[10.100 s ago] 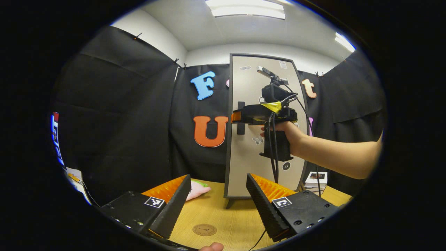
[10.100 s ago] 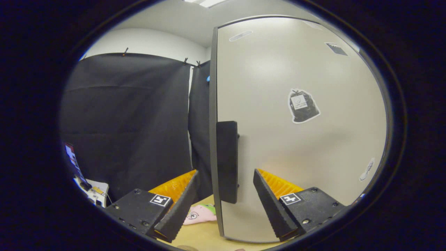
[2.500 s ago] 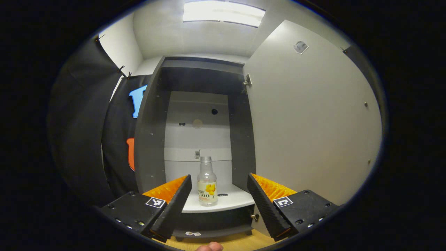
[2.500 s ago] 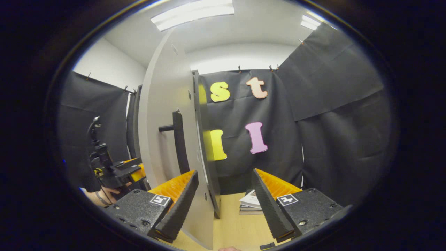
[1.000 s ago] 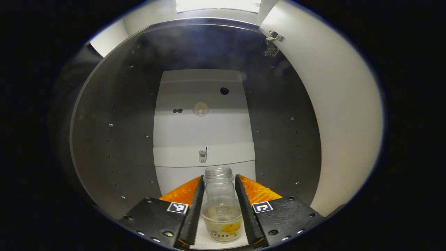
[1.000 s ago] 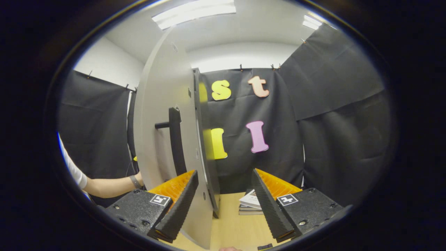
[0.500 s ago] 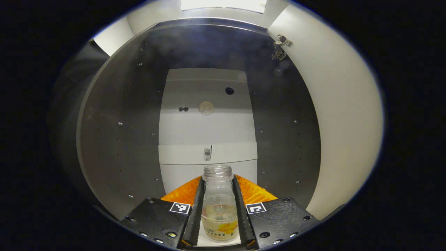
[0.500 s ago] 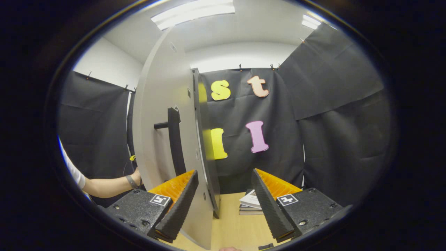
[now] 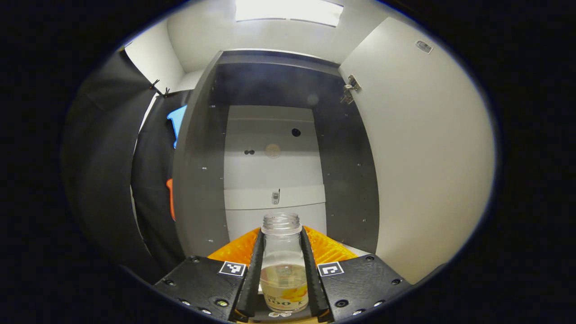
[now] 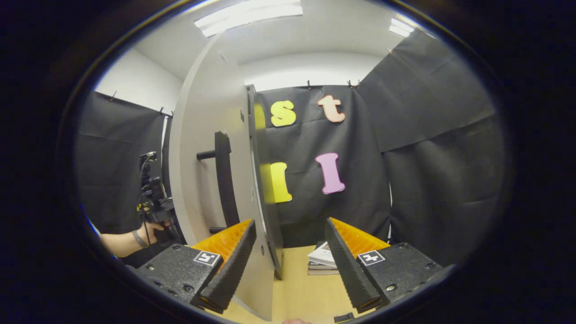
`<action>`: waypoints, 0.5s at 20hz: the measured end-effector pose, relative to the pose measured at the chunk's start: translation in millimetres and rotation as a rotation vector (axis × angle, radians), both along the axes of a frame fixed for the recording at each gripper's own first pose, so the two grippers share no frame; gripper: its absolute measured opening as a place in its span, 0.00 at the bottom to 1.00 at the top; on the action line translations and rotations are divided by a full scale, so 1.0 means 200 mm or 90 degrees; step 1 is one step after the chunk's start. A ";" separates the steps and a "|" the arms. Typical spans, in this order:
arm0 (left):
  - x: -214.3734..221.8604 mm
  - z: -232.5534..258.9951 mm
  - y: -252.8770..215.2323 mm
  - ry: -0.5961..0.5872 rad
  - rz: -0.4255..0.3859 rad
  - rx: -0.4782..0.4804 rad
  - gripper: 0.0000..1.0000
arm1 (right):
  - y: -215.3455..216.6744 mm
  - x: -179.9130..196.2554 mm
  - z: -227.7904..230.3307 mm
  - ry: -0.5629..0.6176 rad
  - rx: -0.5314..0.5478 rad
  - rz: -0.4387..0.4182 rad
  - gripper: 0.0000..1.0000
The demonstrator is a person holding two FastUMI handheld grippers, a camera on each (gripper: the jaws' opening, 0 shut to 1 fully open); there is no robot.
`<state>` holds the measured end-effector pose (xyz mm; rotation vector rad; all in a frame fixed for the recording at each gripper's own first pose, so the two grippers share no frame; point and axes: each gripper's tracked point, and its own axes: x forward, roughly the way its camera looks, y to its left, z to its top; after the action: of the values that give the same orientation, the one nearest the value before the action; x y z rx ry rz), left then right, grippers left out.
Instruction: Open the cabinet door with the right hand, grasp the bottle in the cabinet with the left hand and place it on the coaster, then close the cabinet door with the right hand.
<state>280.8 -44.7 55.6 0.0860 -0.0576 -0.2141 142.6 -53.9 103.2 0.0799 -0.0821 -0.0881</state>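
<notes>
Left gripper [image 9: 281,270] clamped on upright bottle [image 9: 282,270], both fingers pressing its sides, bottle held at cabinet [image 9: 202,148] mouth, cabinet door [image 10: 211,148] swung wide open, right gripper [image 10: 288,258] spread and holding nothing, near door edge.

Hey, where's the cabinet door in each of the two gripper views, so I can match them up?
Left gripper view: the door takes the right side, swung open, its inner face showing.
Right gripper view: the door stands left of centre, nearly edge-on, with its handle side showing.
Shared landmark: the ceiling light, at the top of both.
</notes>
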 end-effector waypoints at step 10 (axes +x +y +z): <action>-0.48 -0.38 0.47 0.031 0.128 -0.013 0.43 | 0.00 -0.01 0.00 0.011 -0.001 -0.015 0.96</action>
<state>185.5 49.2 -21.2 0.0653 -0.0029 -0.0145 140.8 -53.8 103.3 0.0773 -0.0662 -0.1121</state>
